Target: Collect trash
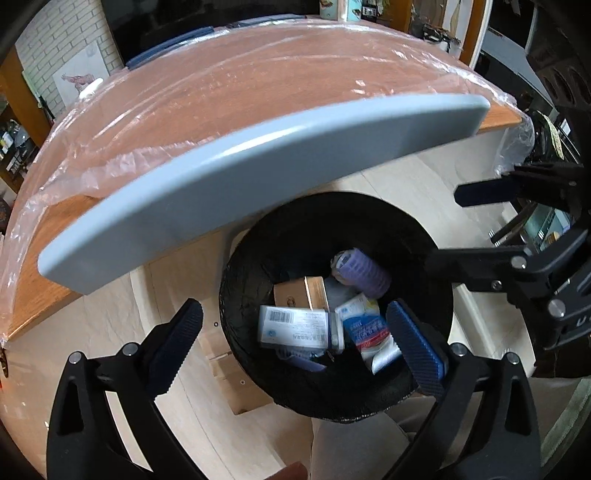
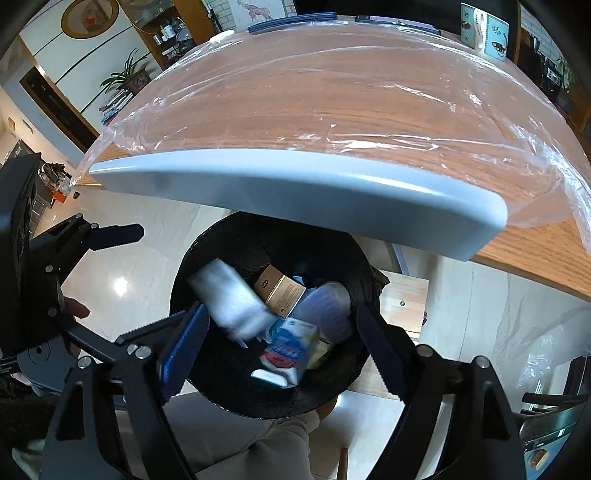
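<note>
Trash (image 1: 306, 325) lay piled in the black-lined bin (image 1: 236, 295) on the floor, just below the edge of the wooden table (image 1: 229, 92). In the left wrist view a barcoded white box (image 1: 293, 326), a brown carton (image 1: 303, 293), a purple roller-like item (image 1: 360, 271) and a blue-and-white packet (image 1: 364, 326) sat jumbled at the bottom. A pale blue tray (image 1: 236, 177) jutted out over the table edge above the bin — probably placed there so items could be tipped or swept straight down. Clear plastic sheeting (image 1: 110, 155) covered the tabletop. The left gripper (image 1: 295, 339) hung over the bin mouth with its jaws spread wide, holding nothing and touching nothing. The right gripper (image 1: 443, 229) showed at the right edge, its jaws likewise parted and empty.

In the right wrist view the same bin (image 2: 369, 266) sat under the tray (image 2: 295, 188), with a white wrapped bundle (image 2: 231, 295), the brown carton (image 2: 280, 291) and the blue-and-white packet (image 2: 291, 343) inside — the bundle was blurred, so it may have been falling or settling. The right gripper (image 2: 280, 350) hovered above the bin with jaws wide apart, gripping nothing. The left gripper (image 2: 129, 288) appeared at left, open too. A patterned mug (image 2: 484, 31) stood at the table's far edge.
</note>
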The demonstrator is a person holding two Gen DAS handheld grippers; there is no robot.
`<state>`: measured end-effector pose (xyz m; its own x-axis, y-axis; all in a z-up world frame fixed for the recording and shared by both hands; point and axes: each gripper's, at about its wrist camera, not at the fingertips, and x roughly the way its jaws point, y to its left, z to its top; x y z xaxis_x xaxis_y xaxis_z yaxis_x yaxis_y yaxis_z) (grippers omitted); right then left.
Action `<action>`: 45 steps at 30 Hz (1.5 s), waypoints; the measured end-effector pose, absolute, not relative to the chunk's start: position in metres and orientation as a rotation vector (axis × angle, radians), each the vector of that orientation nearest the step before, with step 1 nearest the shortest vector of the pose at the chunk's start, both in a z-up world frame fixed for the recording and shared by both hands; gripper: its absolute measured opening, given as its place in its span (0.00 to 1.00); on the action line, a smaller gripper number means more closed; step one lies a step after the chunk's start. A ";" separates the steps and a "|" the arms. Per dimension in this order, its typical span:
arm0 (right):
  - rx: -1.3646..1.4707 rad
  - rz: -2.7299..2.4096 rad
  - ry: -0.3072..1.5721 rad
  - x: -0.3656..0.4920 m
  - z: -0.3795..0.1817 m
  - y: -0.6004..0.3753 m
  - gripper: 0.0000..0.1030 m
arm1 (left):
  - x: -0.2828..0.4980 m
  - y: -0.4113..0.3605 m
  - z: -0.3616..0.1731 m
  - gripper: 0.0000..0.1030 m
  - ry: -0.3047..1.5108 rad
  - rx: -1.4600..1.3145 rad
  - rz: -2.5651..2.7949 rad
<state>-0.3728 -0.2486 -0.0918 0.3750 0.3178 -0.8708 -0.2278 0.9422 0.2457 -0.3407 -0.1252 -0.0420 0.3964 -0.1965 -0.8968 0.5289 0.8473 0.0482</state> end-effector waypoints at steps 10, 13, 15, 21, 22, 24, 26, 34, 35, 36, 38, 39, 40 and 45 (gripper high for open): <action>0.151 0.363 1.018 -0.388 -0.035 -0.273 0.80 | -0.344 -0.117 0.007 0.98 1.006 0.272 -0.512; 0.156 0.338 0.924 -0.386 -0.001 -0.284 0.88 | -0.343 -0.110 0.045 0.98 0.926 0.240 -0.532; 0.150 0.306 0.876 -0.377 0.014 -0.291 0.95 | -0.335 -0.107 0.069 0.98 0.858 0.231 -0.517; 0.095 0.118 0.782 -0.313 0.030 -0.324 0.96 | -0.259 -0.084 0.086 0.98 0.801 0.192 -0.329; 0.080 0.079 0.795 -0.294 0.025 -0.331 0.96 | -0.238 -0.076 0.083 0.98 0.810 0.174 -0.291; 0.077 0.037 0.814 -0.266 0.016 -0.345 0.96 | -0.205 -0.064 0.076 0.98 0.835 0.140 -0.240; 0.082 -0.010 0.845 -0.241 0.005 -0.359 0.96 | -0.173 -0.052 0.065 0.98 0.857 0.117 -0.204; 0.173 -0.138 0.899 -0.162 -0.026 -0.412 0.96 | -0.074 -0.011 0.028 0.98 0.938 0.062 -0.086; 0.176 -0.149 0.903 -0.156 -0.028 -0.416 0.96 | -0.068 -0.007 0.026 0.98 0.946 0.050 -0.082; 0.177 -0.159 0.905 -0.150 -0.031 -0.420 0.96 | -0.059 -0.002 0.022 0.98 0.954 0.042 -0.070; 0.178 -0.178 0.910 -0.140 -0.036 -0.430 0.96 | -0.047 0.003 0.017 0.98 0.961 0.035 -0.059; 0.183 -0.189 0.912 -0.135 -0.039 -0.435 0.96 | -0.041 0.005 0.014 0.98 0.964 0.032 -0.054; 0.184 -0.196 0.912 -0.132 -0.040 -0.438 0.96 | -0.036 0.005 0.011 0.98 0.969 0.030 -0.050; 0.184 -0.235 0.911 -0.126 -0.047 -0.449 0.96 | -0.027 0.003 0.003 0.98 0.980 0.040 -0.058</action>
